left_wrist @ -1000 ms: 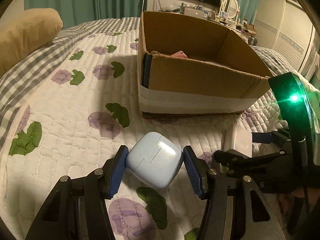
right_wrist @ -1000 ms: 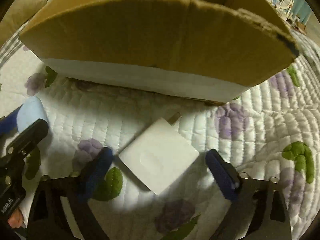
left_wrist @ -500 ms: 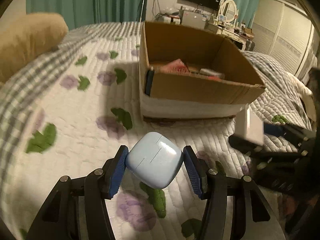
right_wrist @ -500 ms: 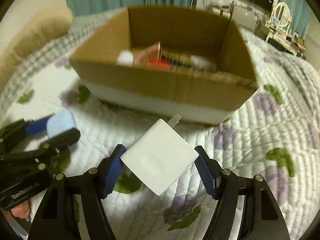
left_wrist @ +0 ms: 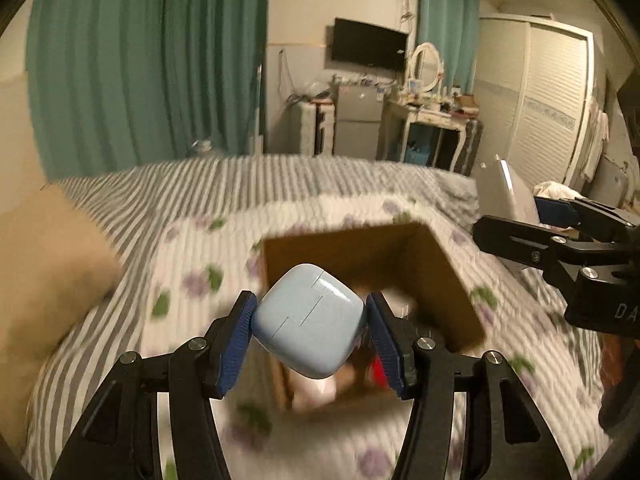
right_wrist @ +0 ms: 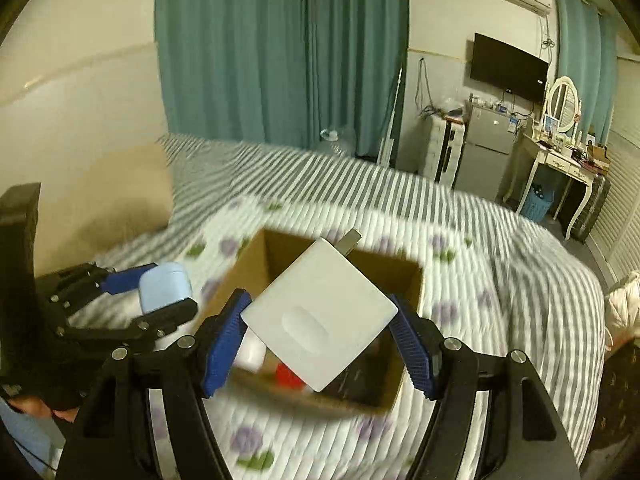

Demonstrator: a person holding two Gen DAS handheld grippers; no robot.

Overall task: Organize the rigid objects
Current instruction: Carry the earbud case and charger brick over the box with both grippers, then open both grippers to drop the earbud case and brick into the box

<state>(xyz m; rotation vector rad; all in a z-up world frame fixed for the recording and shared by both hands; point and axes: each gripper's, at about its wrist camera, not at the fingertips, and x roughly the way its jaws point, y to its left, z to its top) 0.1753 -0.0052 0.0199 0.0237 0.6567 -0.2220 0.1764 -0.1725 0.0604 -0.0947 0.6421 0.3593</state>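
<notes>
- Left wrist view: the left hand-held gripper (left_wrist: 310,330) is clenched on a pale blue earbud case (left_wrist: 309,325), its blue pads pressing the case's two sides.
- The case hangs in the air above the open cardboard box (left_wrist: 436,264), which sits on the quilted bed (left_wrist: 192,248); the box and bedding are blurred.
- Something red and something pale lie inside the box, too blurred to name.
- At the right edge, the right hand-held gripper (left_wrist: 520,216) holds a white charger (left_wrist: 500,196), seen edge-on, off to the box's right side.
- A tan pillow (left_wrist: 44,264) lies at the left of the bed.
- Right wrist view: the right hand-held gripper (right_wrist: 320,330) grasps the white charger (right_wrist: 320,316) by two opposite corners, tilted like a diamond, with its metal prongs (right_wrist: 350,239) pointing away from the camera.
- The charger hangs over the open box (right_wrist: 404,280).
- At the left, the left hand-held gripper (right_wrist: 162,292) holds the blue case (right_wrist: 164,286) just beside the box's left wall.
</notes>
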